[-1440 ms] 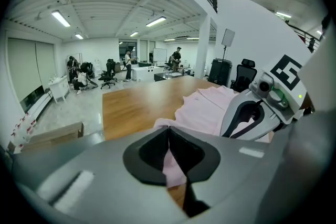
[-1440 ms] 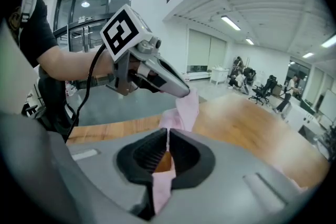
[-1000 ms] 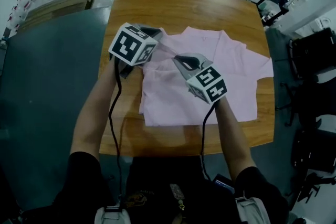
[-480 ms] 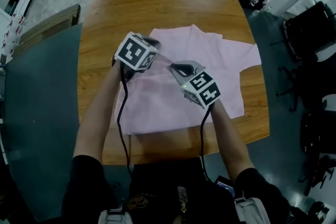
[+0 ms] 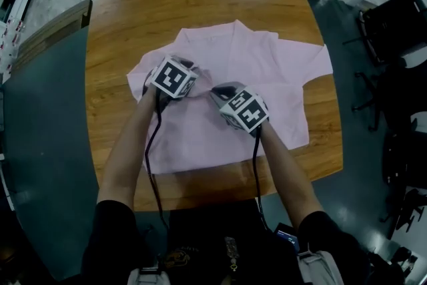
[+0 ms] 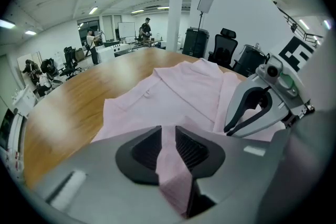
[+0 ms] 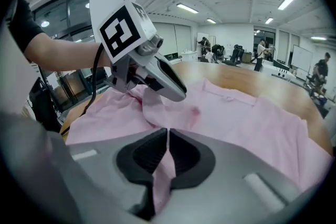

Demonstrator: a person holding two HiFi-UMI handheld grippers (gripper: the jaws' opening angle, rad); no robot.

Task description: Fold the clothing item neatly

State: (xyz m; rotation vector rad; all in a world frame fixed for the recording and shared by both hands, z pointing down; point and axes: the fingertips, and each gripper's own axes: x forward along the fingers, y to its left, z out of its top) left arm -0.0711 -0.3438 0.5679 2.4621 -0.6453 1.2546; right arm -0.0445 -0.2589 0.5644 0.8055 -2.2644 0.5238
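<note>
Head view only catches the marker cubes, the gripper views show the jaws. The left gripper has just been opening, with a fold of the pale pink short-sleeved shirt loose between its jaws. The right gripper is pinched on the cloth. Both tilt down, side by side. The shirt lies mid brown wooden table, collar toward the table's far edge, hem near.

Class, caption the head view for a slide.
Right gripper pinches the pink shirt; left gripper, jaws just opening, straddles it too.
</note>
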